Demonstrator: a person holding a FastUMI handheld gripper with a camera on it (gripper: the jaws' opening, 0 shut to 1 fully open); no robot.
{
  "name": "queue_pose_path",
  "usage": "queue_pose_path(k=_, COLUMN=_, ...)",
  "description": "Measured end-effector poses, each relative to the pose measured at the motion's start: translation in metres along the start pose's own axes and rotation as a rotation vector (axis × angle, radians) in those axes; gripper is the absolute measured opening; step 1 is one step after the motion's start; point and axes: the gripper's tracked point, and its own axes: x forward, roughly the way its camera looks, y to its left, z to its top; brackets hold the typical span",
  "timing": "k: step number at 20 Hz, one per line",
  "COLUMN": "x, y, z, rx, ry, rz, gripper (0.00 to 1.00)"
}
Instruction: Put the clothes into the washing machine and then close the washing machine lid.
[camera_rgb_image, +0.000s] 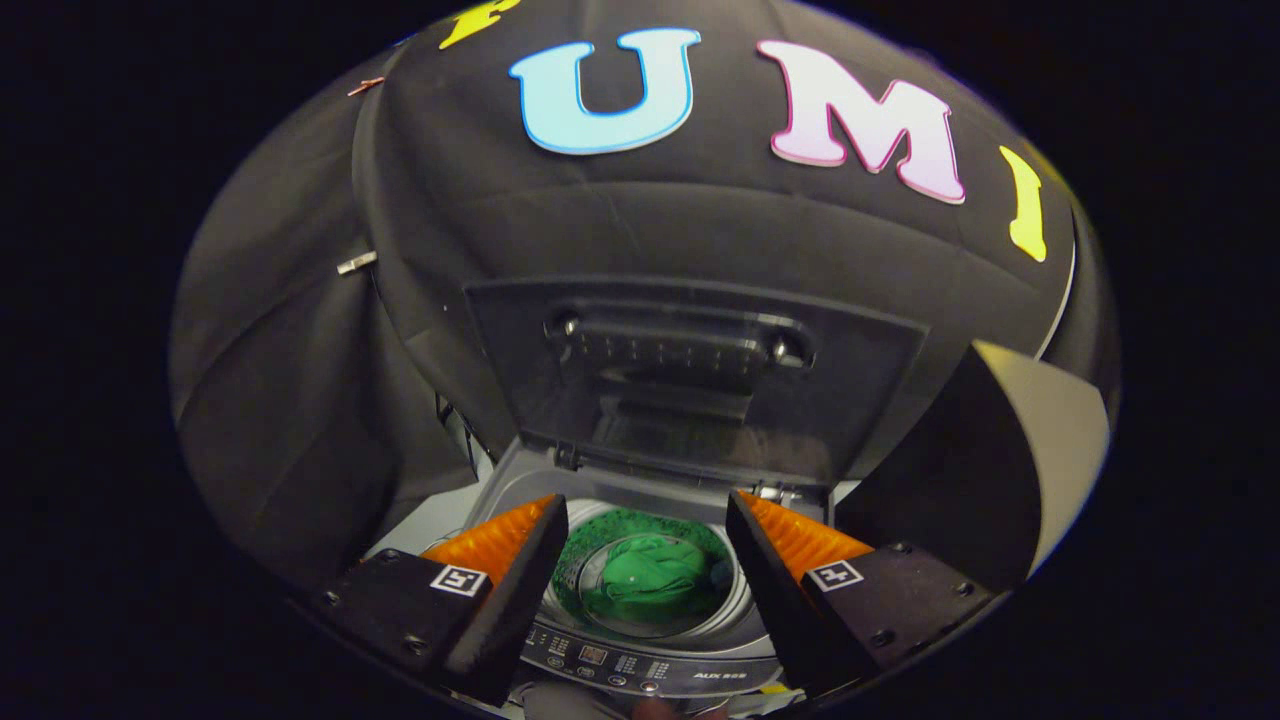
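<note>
A top-loading washing machine (650, 668) stands below and ahead of me, its dark lid (690, 375) raised upright against the booth wall. A green garment (650, 580) lies crumpled in the bottom of the drum (740, 600). My gripper (645, 520) hangs above the drum opening, open, with nothing between its fingers. The garment shows through the gap between the two fingers (510, 590), well below them.
The machine's control panel (640, 665) runs along its near edge. A dark box with a pale side (990, 470) stands to the right of the machine, close to the lid. Black cloth walls close in behind and on the left.
</note>
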Motion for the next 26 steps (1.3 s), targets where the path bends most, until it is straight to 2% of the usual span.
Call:
queue_pose_path(k=4, x=-0.034, y=-0.004, z=0.059, rx=0.014, ry=-0.117, rz=0.003, gripper=1.0)
queue_pose_path(k=8, x=-0.053, y=-0.021, z=0.121, rx=0.025, ry=-0.215, rz=-0.032, gripper=1.0)
queue_pose_path(k=13, x=-0.037, y=-0.047, z=0.177, rx=0.067, ry=-0.265, rz=-0.092, gripper=0.99)
queue_pose_path(k=19, x=0.028, y=-0.06, z=0.193, rx=0.09, ry=-0.247, rz=-0.135, gripper=1.0)
queue_pose_path(k=23, x=0.075, y=-0.067, z=0.175, rx=0.083, ry=-0.181, rz=-0.173, gripper=1.0)
queue_pose_path(k=26, x=0.097, y=-0.065, z=0.158, rx=0.097, ry=-0.133, rz=-0.165, gripper=1.0)
